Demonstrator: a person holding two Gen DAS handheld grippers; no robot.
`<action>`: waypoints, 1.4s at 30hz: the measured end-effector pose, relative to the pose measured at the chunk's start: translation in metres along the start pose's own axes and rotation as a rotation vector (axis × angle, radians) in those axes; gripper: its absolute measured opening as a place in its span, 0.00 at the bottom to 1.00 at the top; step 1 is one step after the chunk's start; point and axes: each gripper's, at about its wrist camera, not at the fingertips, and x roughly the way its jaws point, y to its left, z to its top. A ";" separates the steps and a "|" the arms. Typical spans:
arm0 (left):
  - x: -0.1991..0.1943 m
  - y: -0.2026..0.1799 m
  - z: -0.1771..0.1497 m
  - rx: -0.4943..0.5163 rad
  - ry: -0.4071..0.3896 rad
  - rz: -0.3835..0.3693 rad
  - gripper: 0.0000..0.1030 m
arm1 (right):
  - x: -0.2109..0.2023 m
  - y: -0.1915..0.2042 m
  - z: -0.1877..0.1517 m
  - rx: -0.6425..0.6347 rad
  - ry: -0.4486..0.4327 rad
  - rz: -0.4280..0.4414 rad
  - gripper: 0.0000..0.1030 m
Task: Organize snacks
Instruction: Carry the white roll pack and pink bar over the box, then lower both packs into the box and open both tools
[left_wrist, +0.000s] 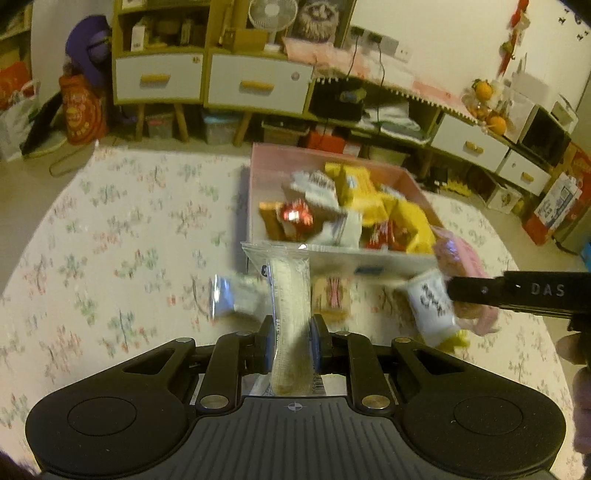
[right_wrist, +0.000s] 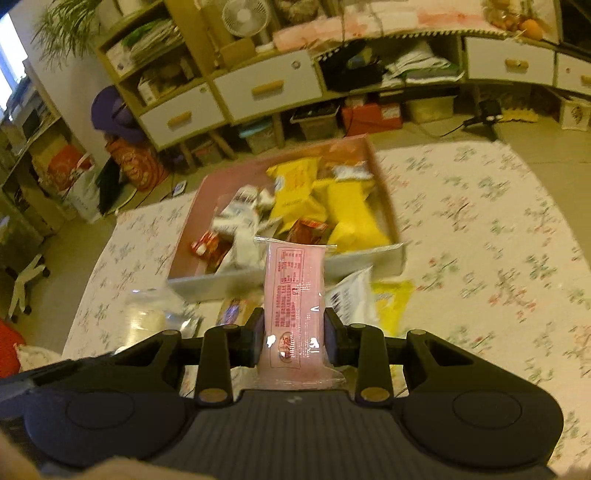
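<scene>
Left fingers (left_wrist: 291, 334) pinch a clear wafer pack (left_wrist: 290, 295); right fingers (right_wrist: 294, 334) pinch a pink pack (right_wrist: 294, 295) with unreadable red print. "DAS" reads on the right gripper's side. Beyond, on the table (left_wrist: 110, 229), the pink box (right_wrist: 288, 206) holds yellow bags (right_wrist: 351, 218), red and white packs.

My two views are dim and yellow-tinted, with daylight entering only at a window (right_wrist: 11, 55) in the right view's upper left. Motion blur smears the snacks in the box (left_wrist: 255, 192) and the floral cloth (right_wrist: 480, 240). Fisheye bends the shelves (left_wrist: 207, 74); corners go dark.
</scene>
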 end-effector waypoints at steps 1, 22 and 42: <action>0.000 -0.001 0.004 0.001 -0.007 0.004 0.16 | -0.001 -0.002 0.003 0.000 -0.009 -0.007 0.28; 0.087 -0.003 0.107 0.030 -0.010 0.017 0.16 | 0.049 -0.040 0.064 0.072 -0.038 0.020 0.28; 0.138 -0.010 0.129 0.111 -0.011 0.128 0.16 | 0.077 -0.037 0.075 0.068 -0.007 0.120 0.29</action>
